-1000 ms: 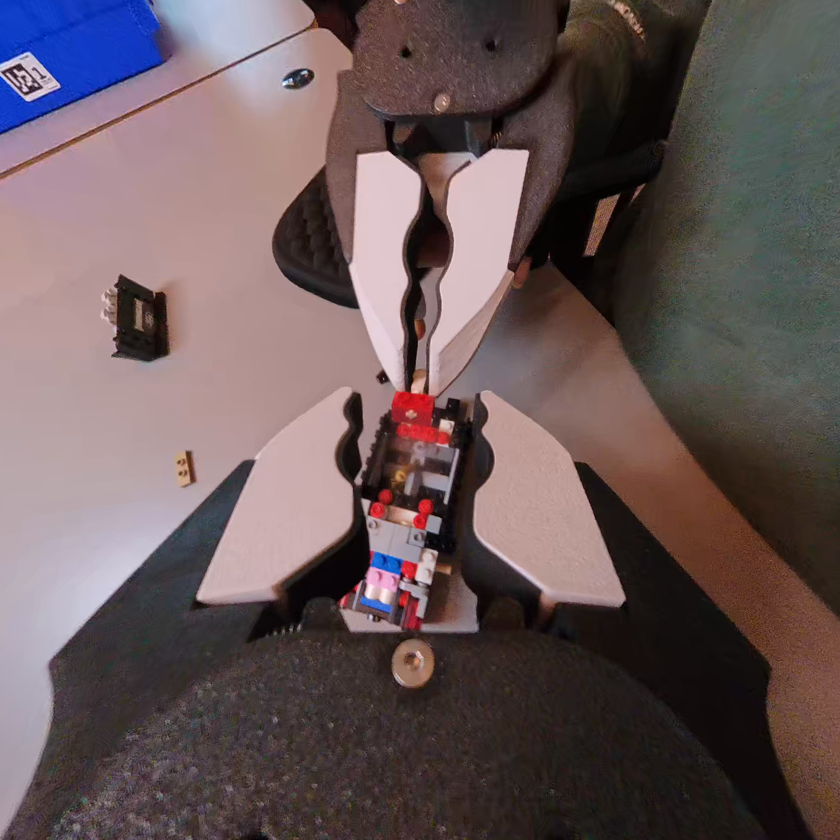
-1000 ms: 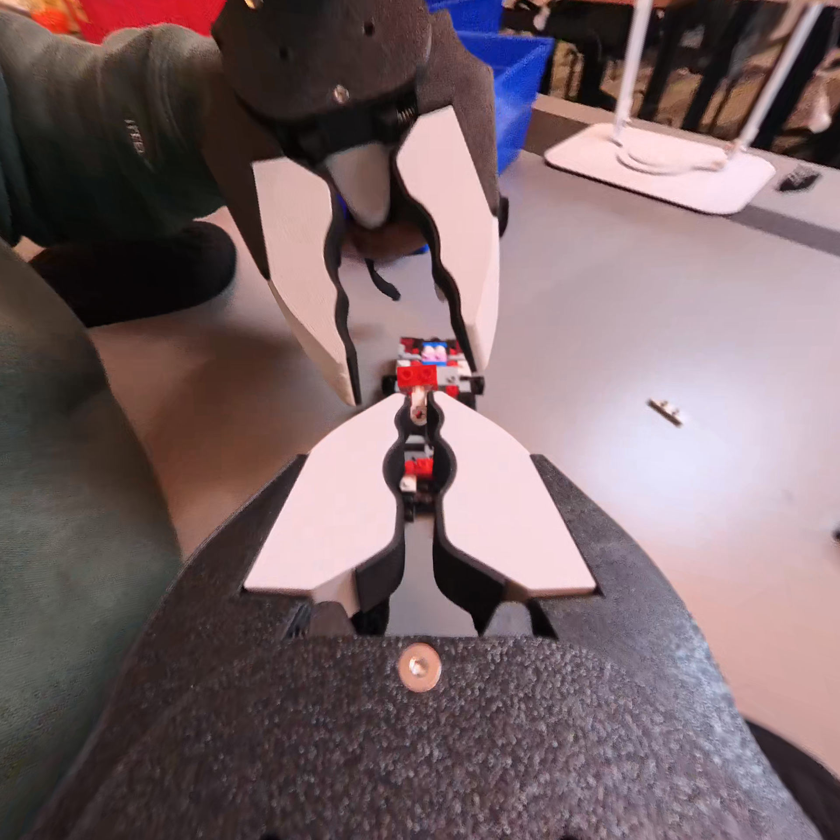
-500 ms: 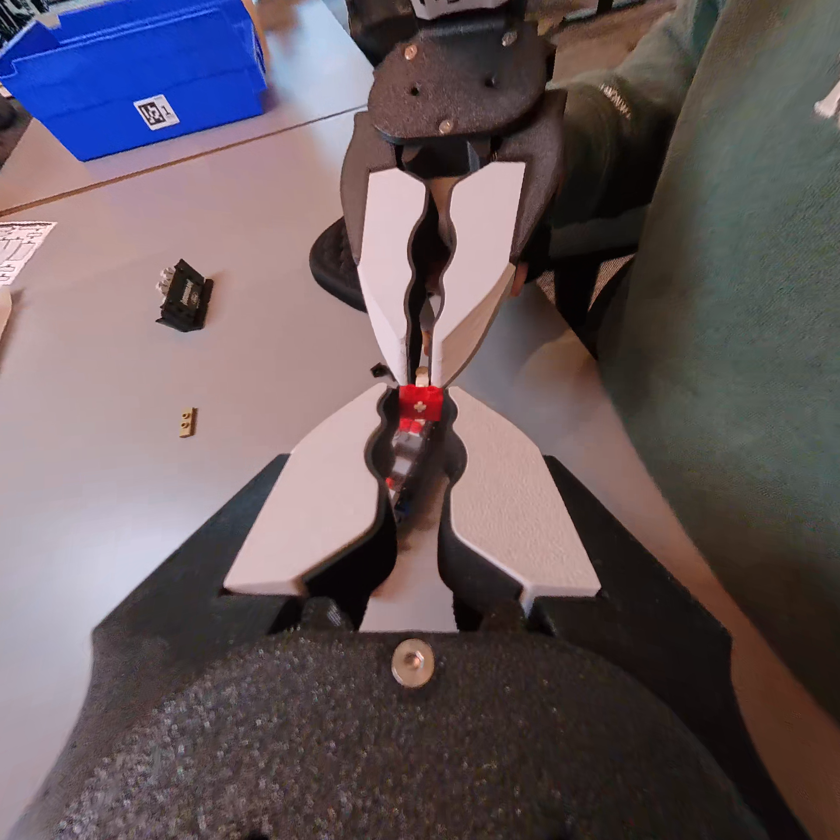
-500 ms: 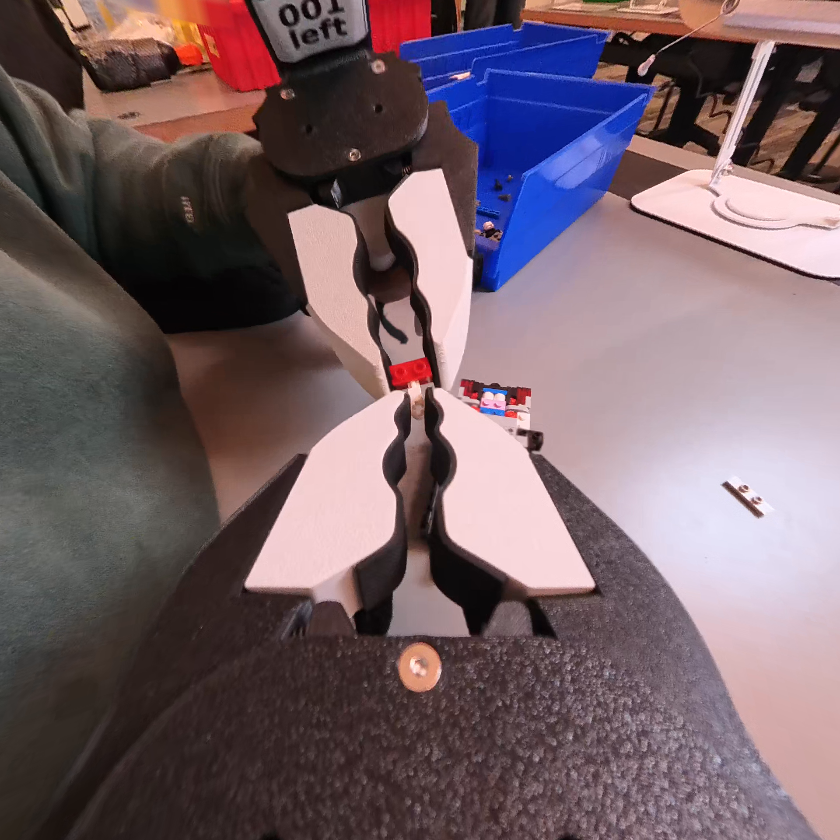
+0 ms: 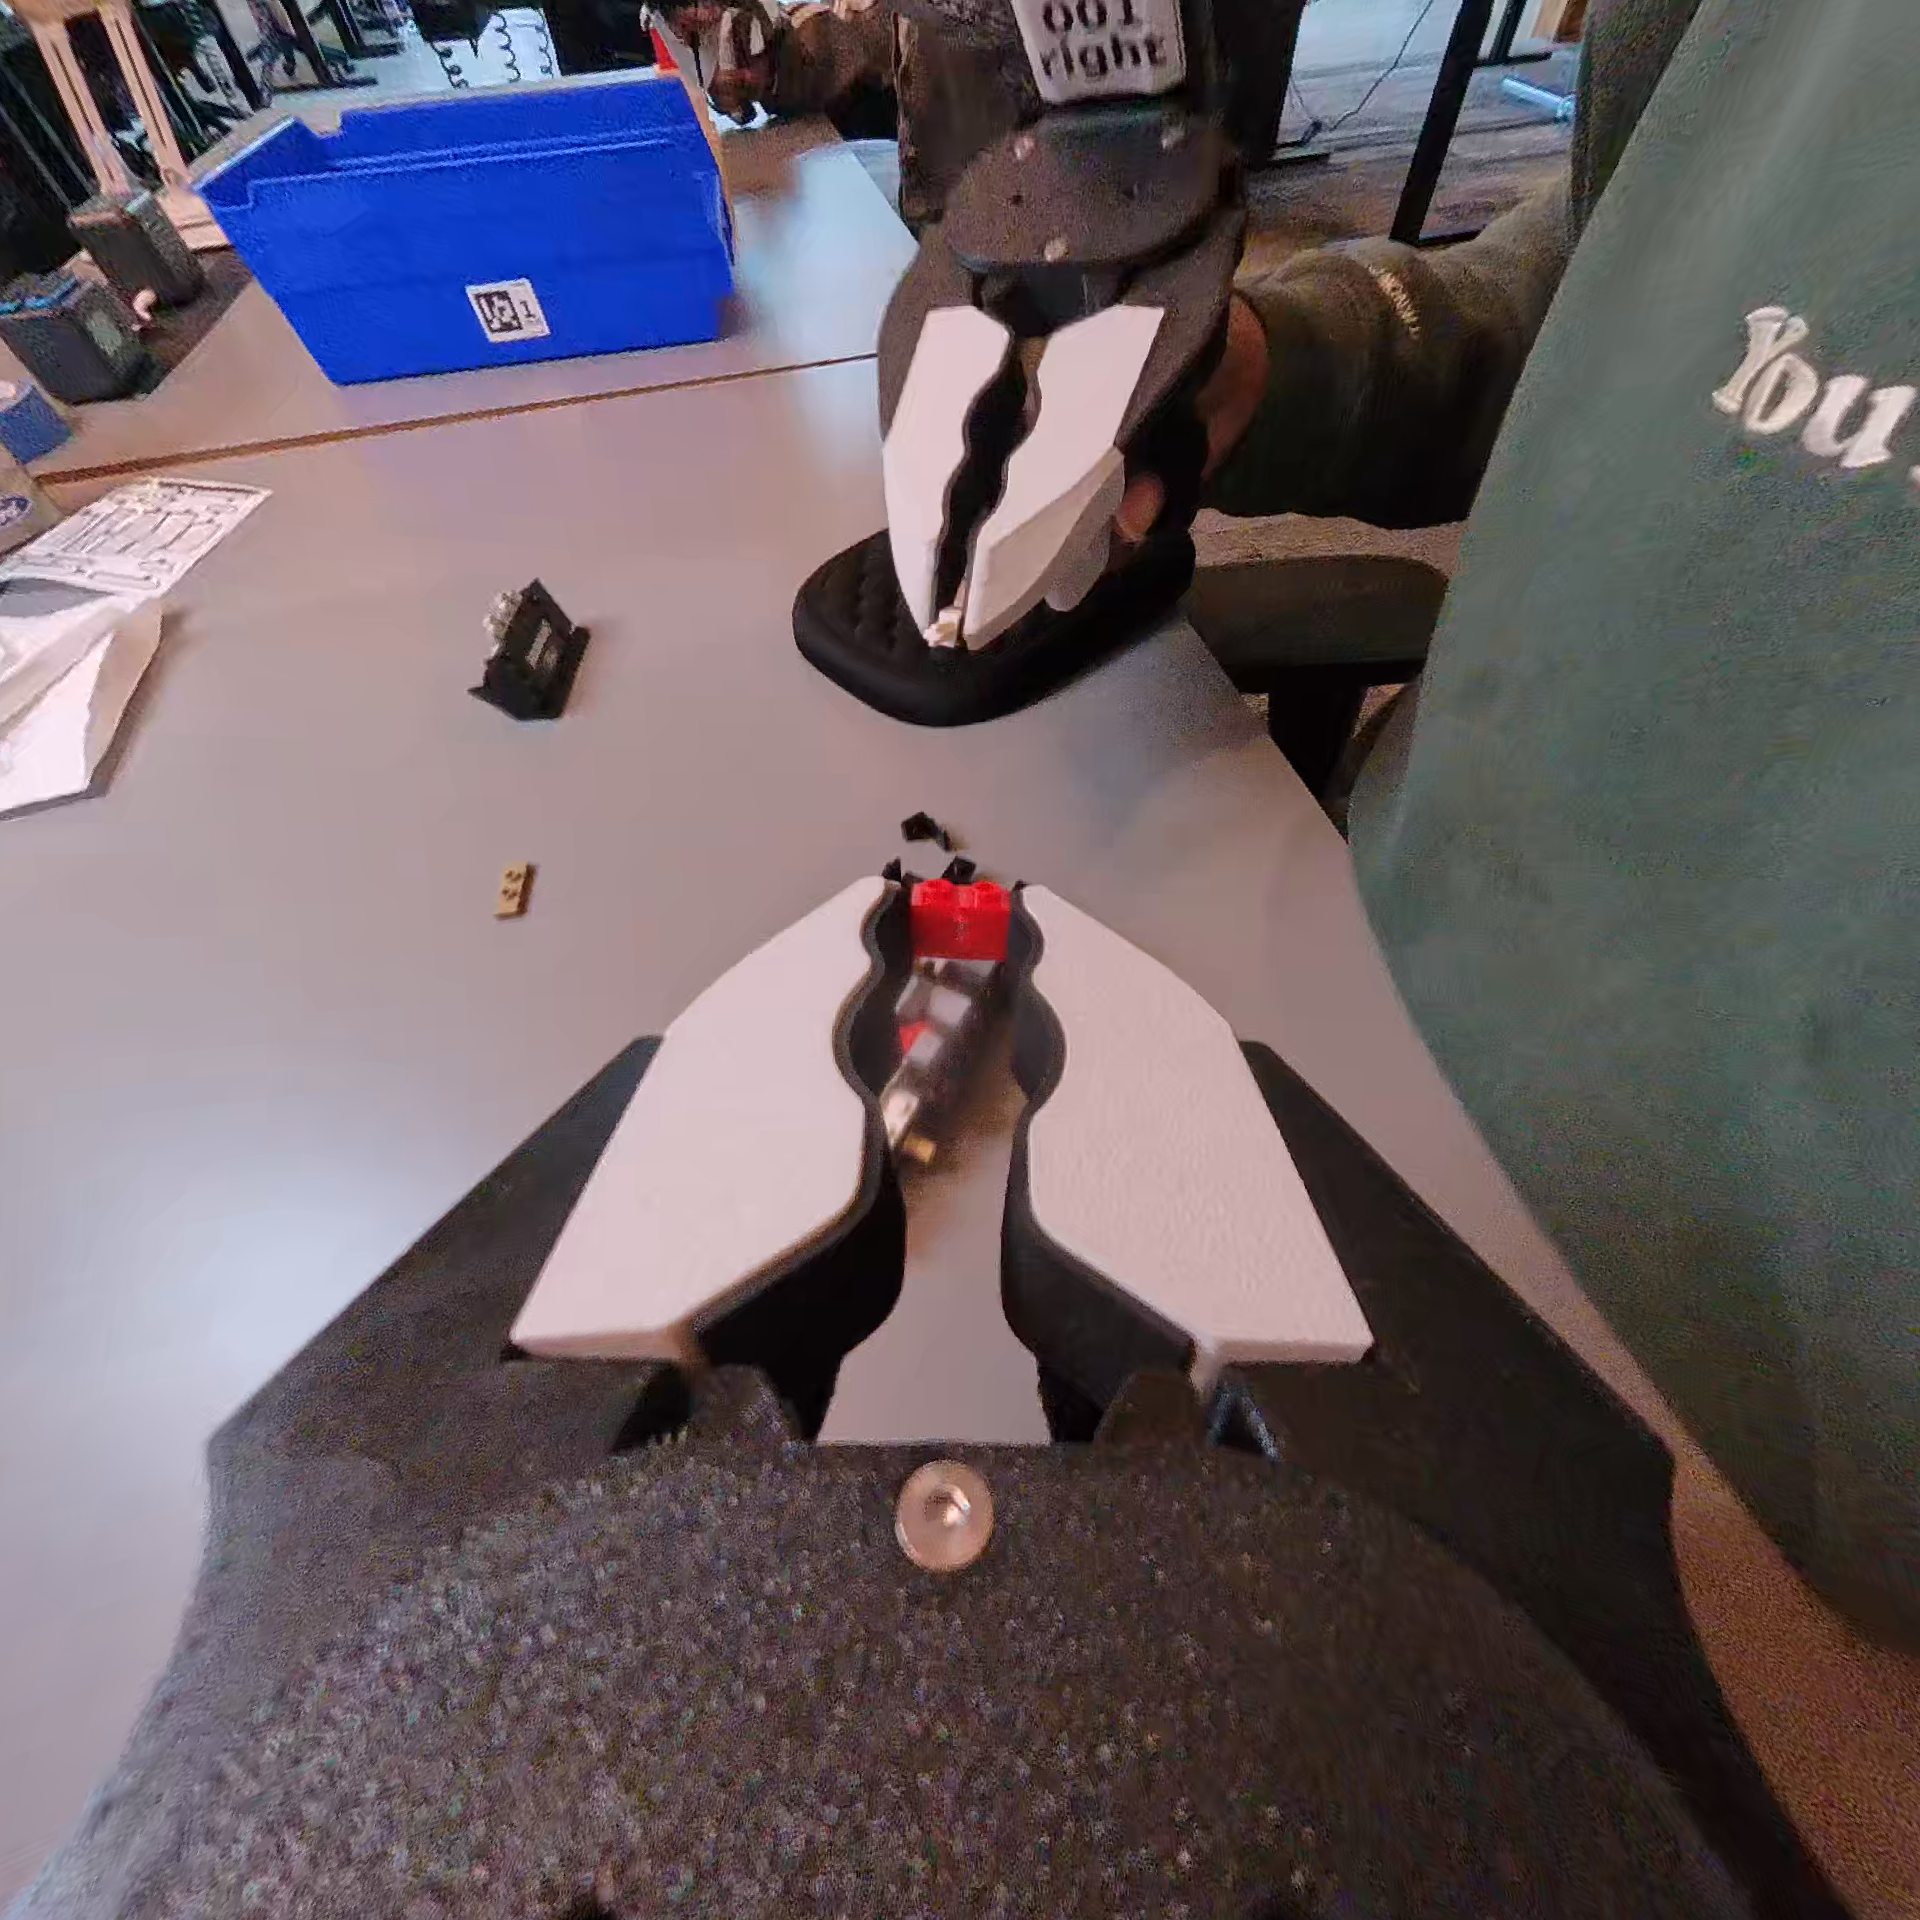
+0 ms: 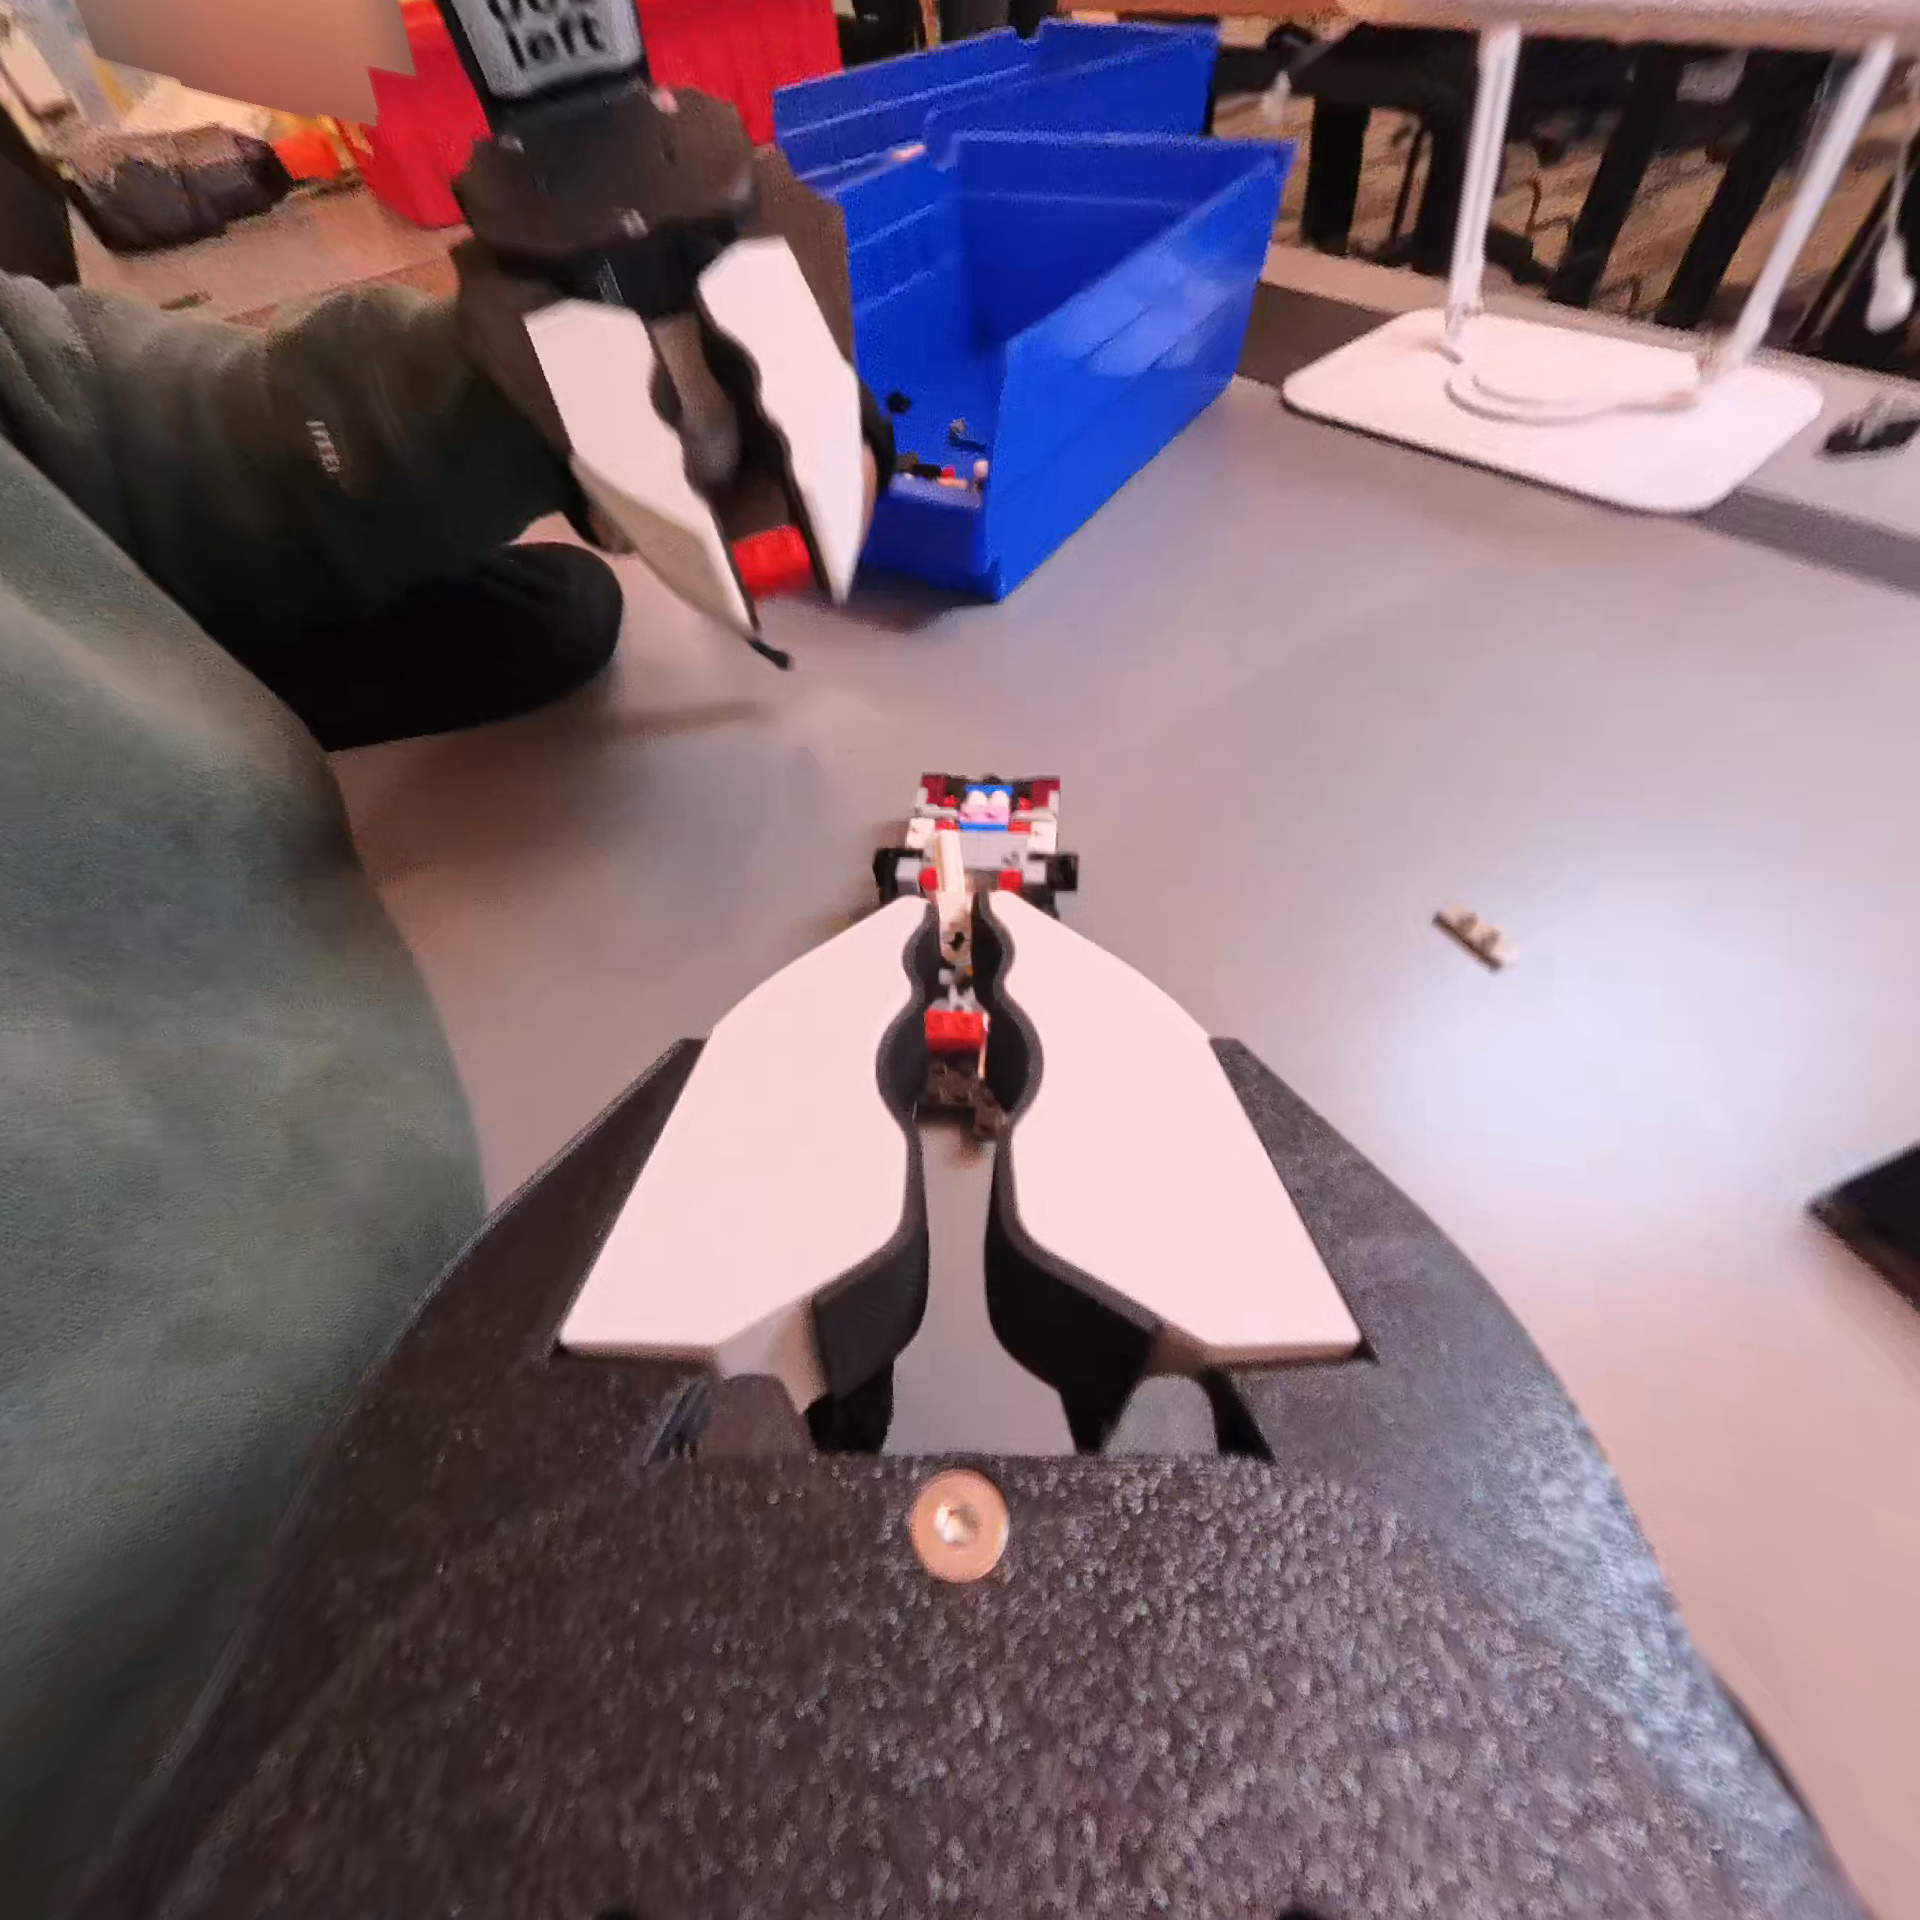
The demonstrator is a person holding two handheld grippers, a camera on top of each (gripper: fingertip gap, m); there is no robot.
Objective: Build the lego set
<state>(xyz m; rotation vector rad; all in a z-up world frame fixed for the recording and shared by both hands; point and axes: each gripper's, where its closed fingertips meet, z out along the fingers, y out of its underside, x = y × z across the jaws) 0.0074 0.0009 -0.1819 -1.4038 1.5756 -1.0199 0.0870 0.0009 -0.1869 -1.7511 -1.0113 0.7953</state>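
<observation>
The two tools have drawn apart. Half a second ago their tips met over the model, with the red brick between them; now the left tool (image 5: 956,896) sits narrow, pinching the red brick (image 5: 960,920) at its very tips and held up off the bench (image 5: 312,1039). From the right wrist view it hangs to the far left, near the blue bin (image 6: 1049,395). The right tool (image 6: 956,906) is almost closed on a small white piece (image 6: 948,883) that pokes out past its tips.

The model (image 6: 982,831), a small red, white and grey car, stands alone on the bench just beyond the right tool. Neither tool touches it. A second ago the left tool was spread wide around it, so that grip has been given up in favour of the brick.

My reading is that the brick and the white piece did not end up joined. They are now carried separately, so both must still be fitted, either to each other or to the car.

Loose parts lie around:
- a black sub-assembly (image 5: 530,649) and a tan plate (image 5: 514,890) to the left
- small black bits (image 5: 925,831) just past the left tool's tips
- a grey plate (image 6: 1470,935) to the right
</observation>
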